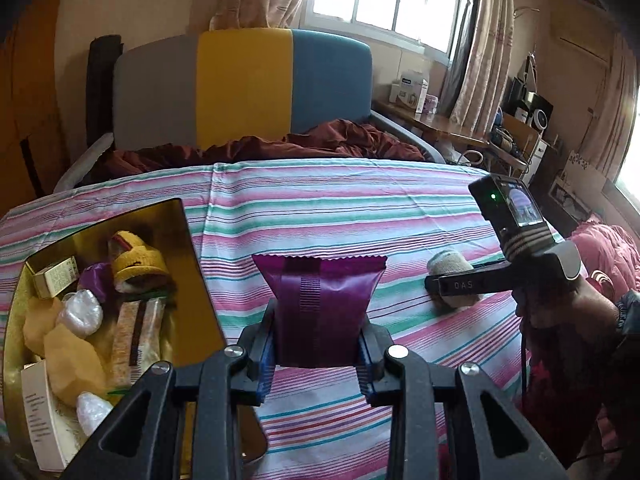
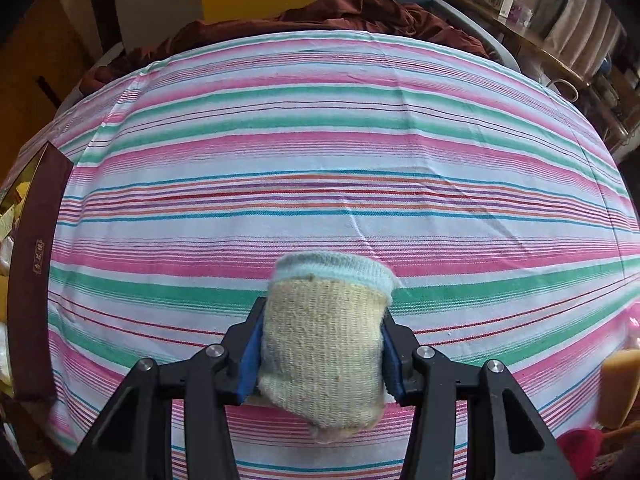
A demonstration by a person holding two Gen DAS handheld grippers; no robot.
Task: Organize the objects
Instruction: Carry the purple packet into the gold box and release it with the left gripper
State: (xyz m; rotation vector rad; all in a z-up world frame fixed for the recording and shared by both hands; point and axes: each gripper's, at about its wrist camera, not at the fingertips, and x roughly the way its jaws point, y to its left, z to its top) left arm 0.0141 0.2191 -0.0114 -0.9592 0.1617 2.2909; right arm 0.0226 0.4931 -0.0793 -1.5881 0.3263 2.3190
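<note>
My left gripper (image 1: 320, 354) is shut on a shiny purple snack packet (image 1: 322, 304), held upright above the striped bed sheet (image 1: 320, 208). To its left lies an open gold-lined box (image 1: 176, 216) with several items inside: a yellow knitted slipper (image 1: 138, 262), small cartons, wrapped snacks and pale lumps. My right gripper (image 2: 320, 354) is shut on a rolled beige sock with a pale blue cuff (image 2: 326, 340), just above the sheet. In the left wrist view the right gripper (image 1: 448, 286) and the sock (image 1: 450, 266) show at right, with a hand on the handle.
The box's dark red wall (image 2: 34, 264) stands at the left edge of the right wrist view. A dark red blanket (image 1: 280, 144) lies bunched at the bed's far end before a grey, yellow and blue headboard (image 1: 244, 88). A cluttered desk (image 1: 460, 128) stands at right.
</note>
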